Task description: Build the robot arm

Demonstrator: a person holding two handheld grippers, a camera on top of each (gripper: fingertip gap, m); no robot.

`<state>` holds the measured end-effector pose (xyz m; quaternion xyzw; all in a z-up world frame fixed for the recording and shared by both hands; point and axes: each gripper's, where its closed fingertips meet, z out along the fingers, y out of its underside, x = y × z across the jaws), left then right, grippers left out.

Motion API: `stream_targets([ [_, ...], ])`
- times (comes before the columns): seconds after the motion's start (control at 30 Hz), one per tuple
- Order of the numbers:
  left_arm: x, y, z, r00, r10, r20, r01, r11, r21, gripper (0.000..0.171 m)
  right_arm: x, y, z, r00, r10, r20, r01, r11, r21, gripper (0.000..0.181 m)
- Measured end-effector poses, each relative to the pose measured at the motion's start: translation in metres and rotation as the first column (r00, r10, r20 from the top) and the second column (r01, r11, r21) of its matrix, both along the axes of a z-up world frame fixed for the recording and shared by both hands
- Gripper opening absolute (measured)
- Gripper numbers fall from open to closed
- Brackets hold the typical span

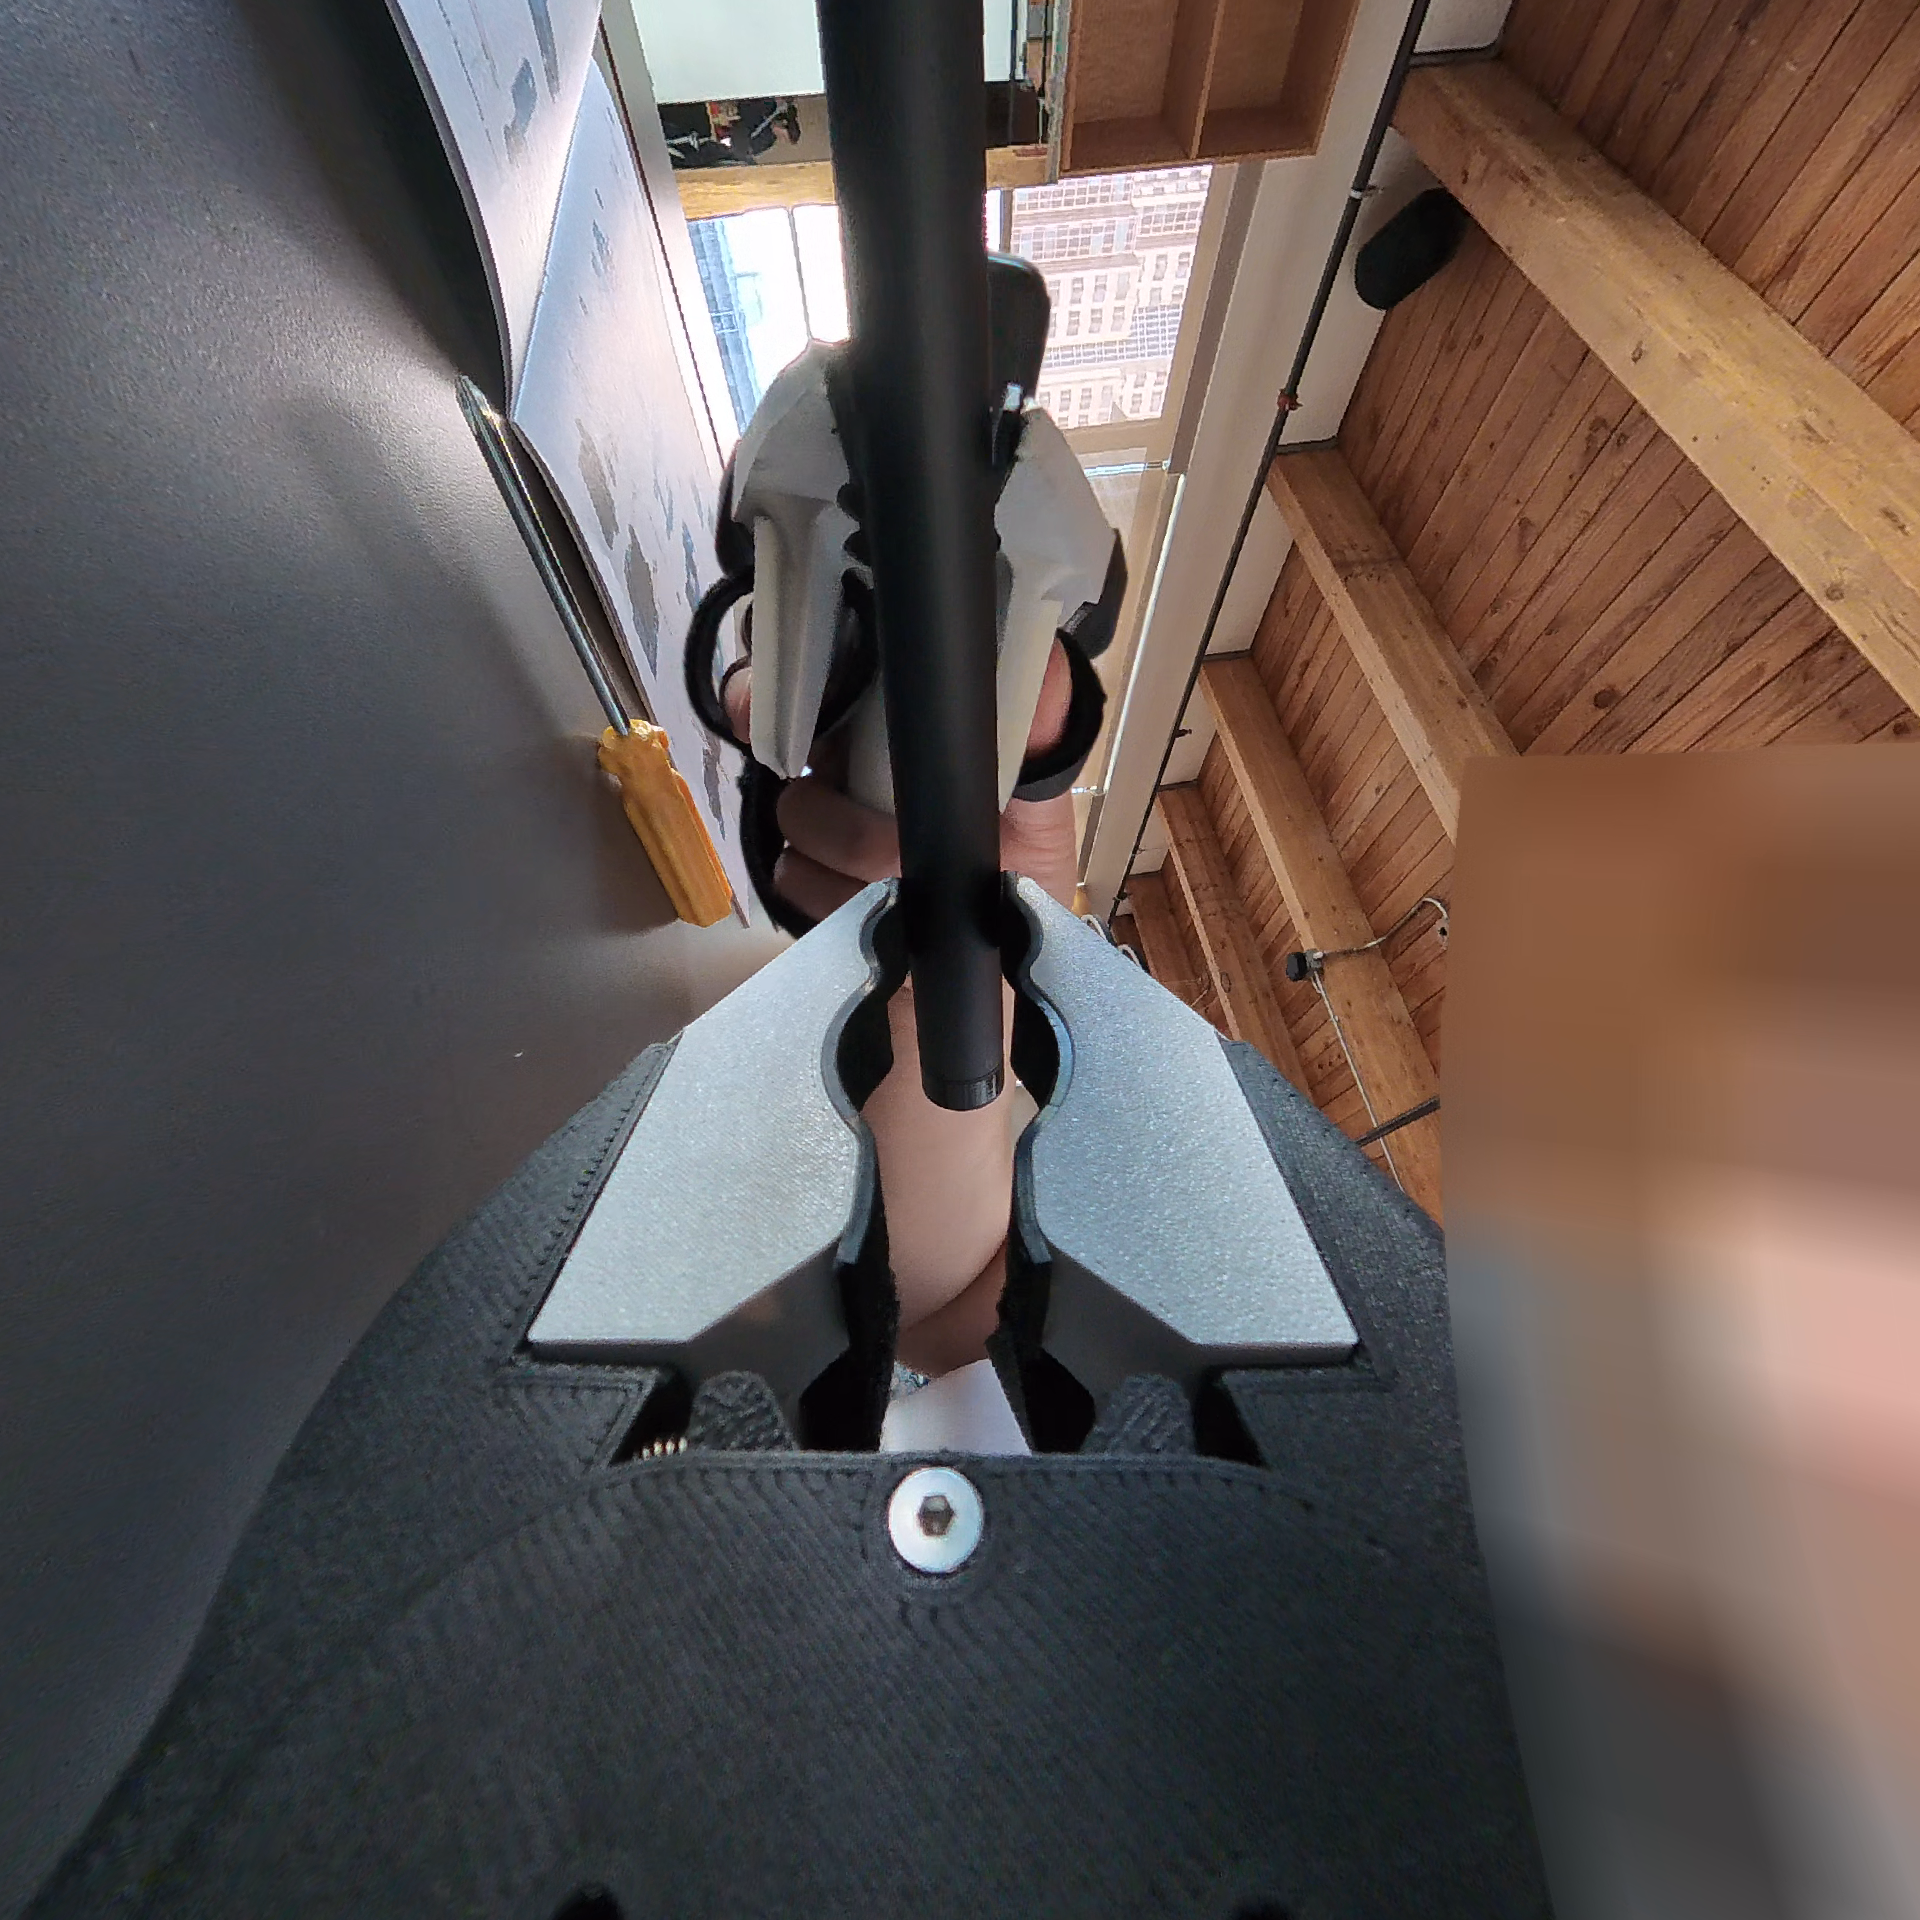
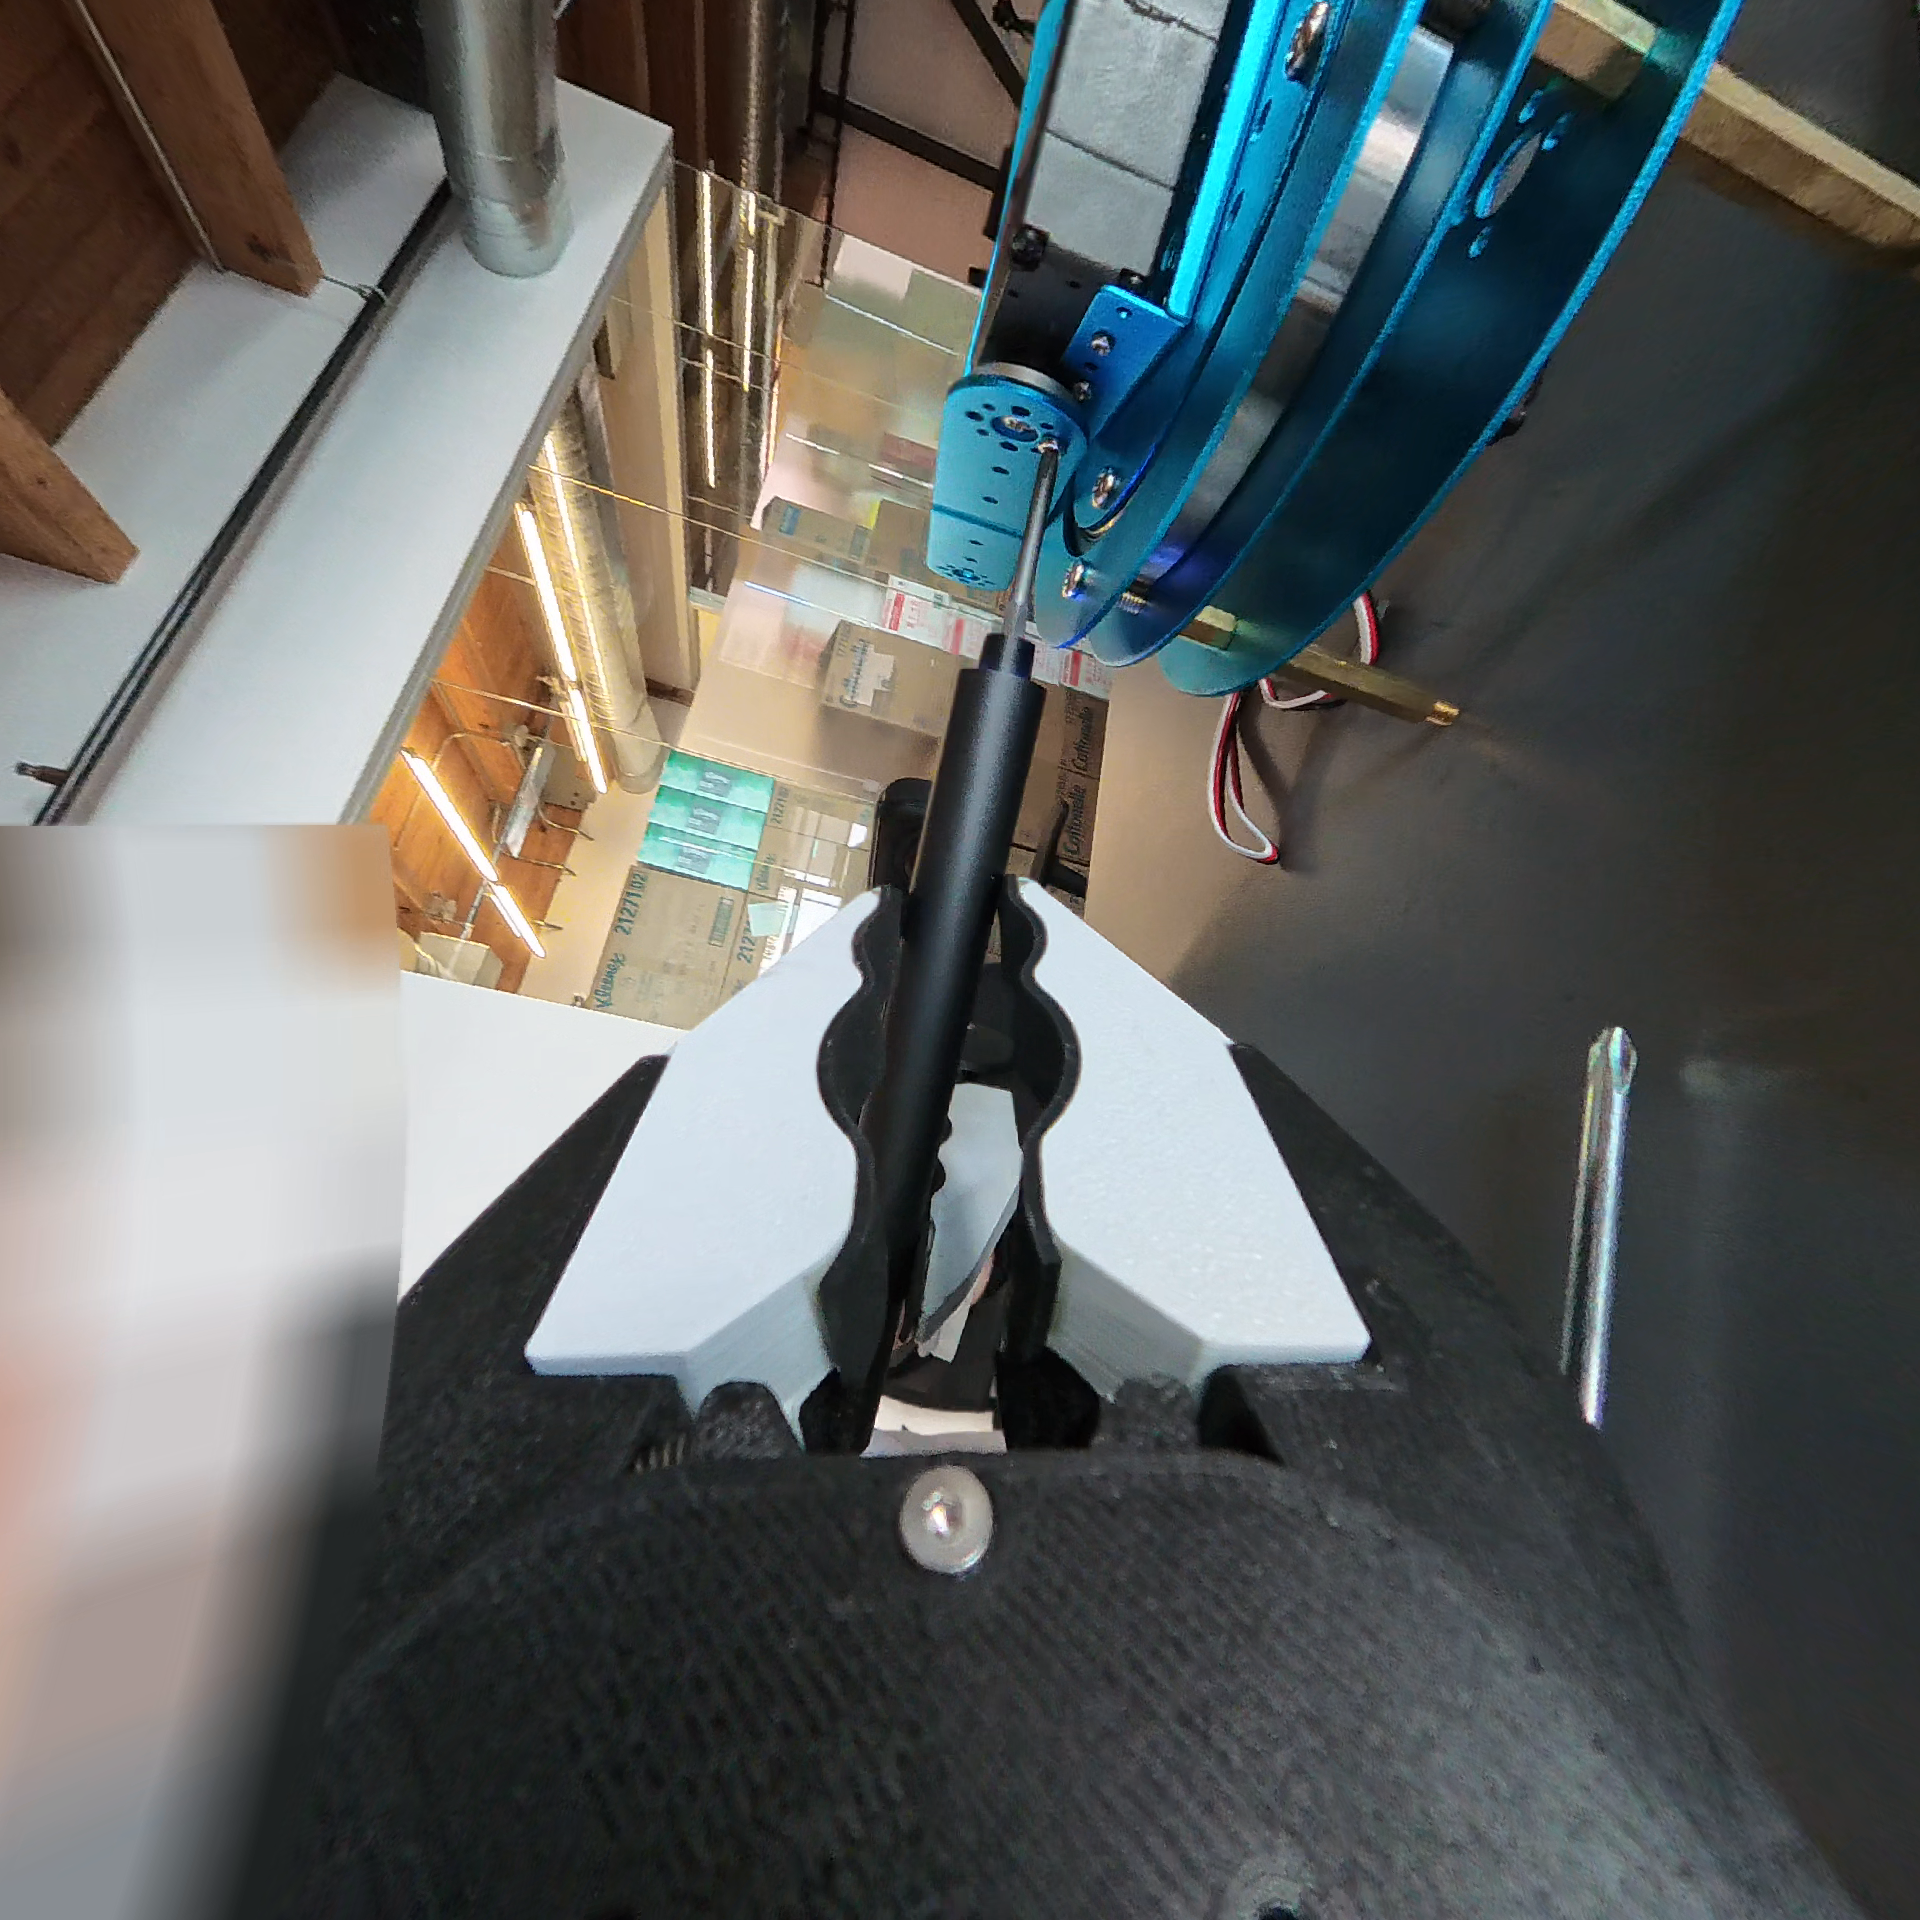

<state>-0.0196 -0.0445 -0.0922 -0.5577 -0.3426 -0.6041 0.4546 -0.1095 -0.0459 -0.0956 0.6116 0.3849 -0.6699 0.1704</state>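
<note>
A slim black screwdriver [image 2: 961, 894] is held in both grippers. My right gripper [image 2: 951, 902] is shut on its body. Its thin bit touches a screw on a blue metal disc-and-bracket assembly [image 2: 1278, 343] that stands on the grey table. My left gripper [image 1: 951, 906] is shut on the rear end of the same black screwdriver [image 1: 914, 520], and the butt end sticks back between the fingers. In the left wrist view the right gripper [image 1: 914, 582] shows farther along the shaft, with a person's hand around it.
A yellow-handled screwdriver [image 1: 665, 821] lies on the grey table [image 1: 260, 727] beside a sheet of paper [image 1: 613, 416]; its steel shaft [image 2: 1600, 1226] shows in the right wrist view. Red and white wires [image 2: 1242, 790] hang from the blue assembly. Wooden ceiling beams, windows and stacked cartons lie beyond. The left gripper's tips are roughly 8 centimetres from the right gripper's.
</note>
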Motion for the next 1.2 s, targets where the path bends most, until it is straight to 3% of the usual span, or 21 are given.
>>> stream_targets([
  [0.53,0.001,0.001,0.0,1.0,-0.009,0.009,0.009,1.0,0.001,0.017,0.001,0.0,-0.001,1.0,0.021,0.019,-0.023,0.995,0.096,0.018],
  [0.73,0.001,0.001,0.001,1.0,-0.01,0.01,0.01,1.0,0.005,0.017,0.001,0.001,0.001,1.0,0.017,0.02,-0.017,0.999,0.027,0.017],
  [1.03,0.001,0.0,0.003,1.0,-0.008,0.017,0.007,1.0,0.018,0.017,0.001,0.0,0.003,1.0,0.01,0.006,-0.01,0.999,0.039,0.022],
  [1.2,0.021,-0.003,0.011,0.998,-0.063,0.005,0.062,0.997,0.048,0.016,0.014,-0.01,0.008,0.999,0.039,0.007,-0.039,0.999,-0.005,0.017],
])
